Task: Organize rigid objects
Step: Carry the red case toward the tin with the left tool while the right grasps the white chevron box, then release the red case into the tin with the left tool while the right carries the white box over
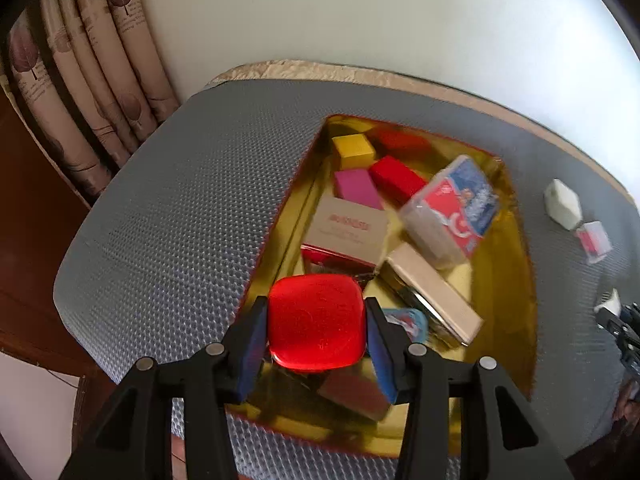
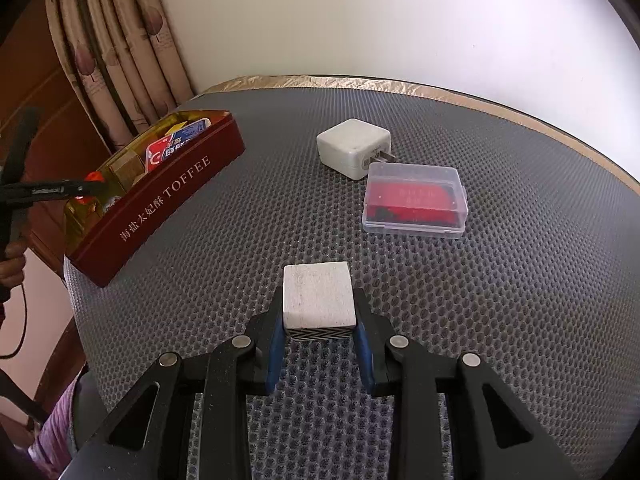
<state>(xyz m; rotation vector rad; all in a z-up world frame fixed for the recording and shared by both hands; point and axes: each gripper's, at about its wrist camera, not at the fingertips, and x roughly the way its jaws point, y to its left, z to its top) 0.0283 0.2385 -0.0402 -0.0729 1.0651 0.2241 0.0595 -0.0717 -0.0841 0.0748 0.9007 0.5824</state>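
Both wrist views look steeply down, close; both show the tin (image 1: 516, 240)

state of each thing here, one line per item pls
left gripper: shut on red rounded piece, above the tin
right gripper: shut on white block
toffee tin: open, part filled
white charger: loose on mat
clear plastic case: lid closed, on mat

Tin (image 2: 172, 196) maroon outside, gold inside. Red lid (image 1: 316, 322), white block (image 2: 318, 294) (chevron-striped front), white charger (image 2: 348, 146), grey honeycomb mat (image 2: 480, 280).
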